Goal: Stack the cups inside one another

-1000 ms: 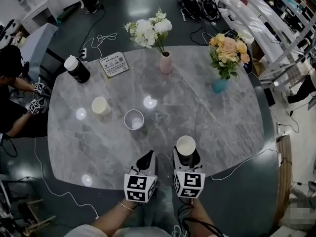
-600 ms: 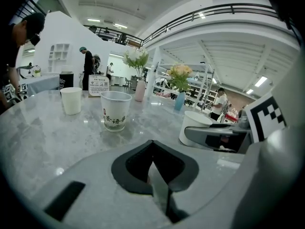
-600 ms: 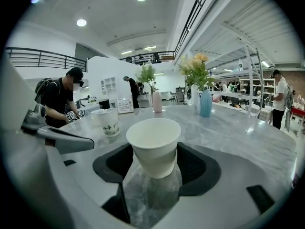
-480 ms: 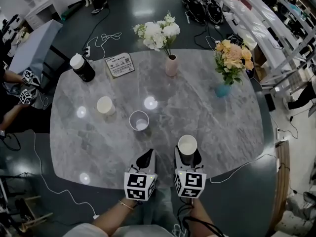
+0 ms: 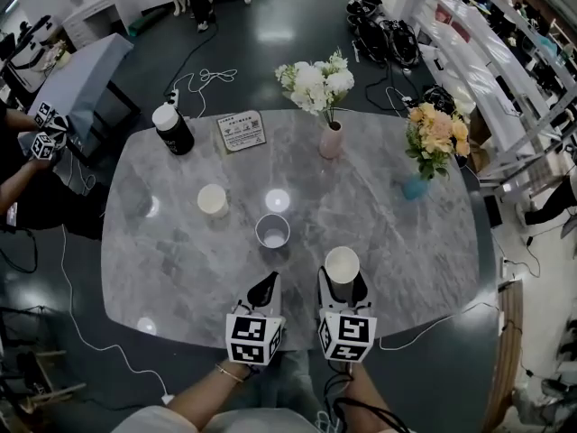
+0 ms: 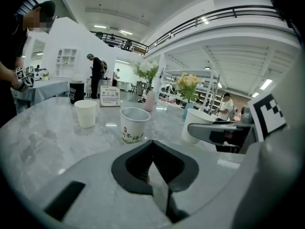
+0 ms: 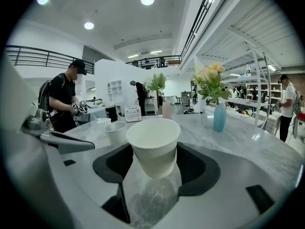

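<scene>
Three paper cups show on the grey marble table (image 5: 406, 251). A plain white cup (image 5: 342, 264) (image 7: 155, 146) stands upright between the jaws of my right gripper (image 5: 342, 284) (image 7: 155, 162), which is shut on it near the table's front edge. A printed cup (image 5: 272, 231) (image 6: 134, 124) stands just ahead of my left gripper (image 5: 264, 289) (image 6: 152, 149), whose jaws are shut with nothing between them. A cream cup (image 5: 213, 200) (image 6: 86, 112) stands farther left. In the left gripper view the held cup (image 6: 198, 125) shows at the right.
At the table's far side stand a black bottle with a white lid (image 5: 172, 129), a sign card (image 5: 241, 131), a pink vase of white flowers (image 5: 331, 140) and a blue vase of orange flowers (image 5: 416, 186). A person (image 5: 27, 142) stands off the left edge. Cables lie on the floor.
The head view has swung, so the table and the two free cups sit farther right and a little nearer my grippers. Both grippers keep their states; the right still holds the white cup.
</scene>
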`<state>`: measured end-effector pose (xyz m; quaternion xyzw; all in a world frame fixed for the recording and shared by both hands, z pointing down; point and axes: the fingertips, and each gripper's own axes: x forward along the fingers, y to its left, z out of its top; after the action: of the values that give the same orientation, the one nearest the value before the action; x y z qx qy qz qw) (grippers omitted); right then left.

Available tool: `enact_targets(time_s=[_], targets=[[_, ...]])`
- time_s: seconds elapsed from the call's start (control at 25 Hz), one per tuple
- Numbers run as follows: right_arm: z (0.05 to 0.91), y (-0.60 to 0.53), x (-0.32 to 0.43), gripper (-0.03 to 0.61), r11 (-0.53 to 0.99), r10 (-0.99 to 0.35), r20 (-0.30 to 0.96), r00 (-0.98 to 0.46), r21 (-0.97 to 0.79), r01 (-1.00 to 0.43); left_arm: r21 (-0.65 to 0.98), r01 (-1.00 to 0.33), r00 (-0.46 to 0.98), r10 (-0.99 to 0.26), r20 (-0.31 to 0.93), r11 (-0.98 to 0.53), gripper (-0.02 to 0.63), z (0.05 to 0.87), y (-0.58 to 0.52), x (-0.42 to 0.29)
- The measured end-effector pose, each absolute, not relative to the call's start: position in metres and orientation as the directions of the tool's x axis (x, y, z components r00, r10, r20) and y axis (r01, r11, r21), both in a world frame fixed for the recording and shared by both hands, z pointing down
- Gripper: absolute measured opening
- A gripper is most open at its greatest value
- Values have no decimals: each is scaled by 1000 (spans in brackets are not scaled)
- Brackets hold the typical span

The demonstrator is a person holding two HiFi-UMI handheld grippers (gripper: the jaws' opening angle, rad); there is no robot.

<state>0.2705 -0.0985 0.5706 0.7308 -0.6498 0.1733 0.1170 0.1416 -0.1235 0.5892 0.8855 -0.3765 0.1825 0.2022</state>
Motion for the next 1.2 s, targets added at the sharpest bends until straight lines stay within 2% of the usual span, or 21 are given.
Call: enact_targets(time_s=[0.6, 1.2], targets=[[515, -152, 221, 255, 4, -944, 329, -17, -38, -999, 215, -801, 593, -687, 421, -559, 5, 550, -150, 91], [512, -200, 171, 255, 119, -937, 324, -131, -56, -991, 208, -852, 521, -735, 434, -481, 5, 552, -173, 49]])
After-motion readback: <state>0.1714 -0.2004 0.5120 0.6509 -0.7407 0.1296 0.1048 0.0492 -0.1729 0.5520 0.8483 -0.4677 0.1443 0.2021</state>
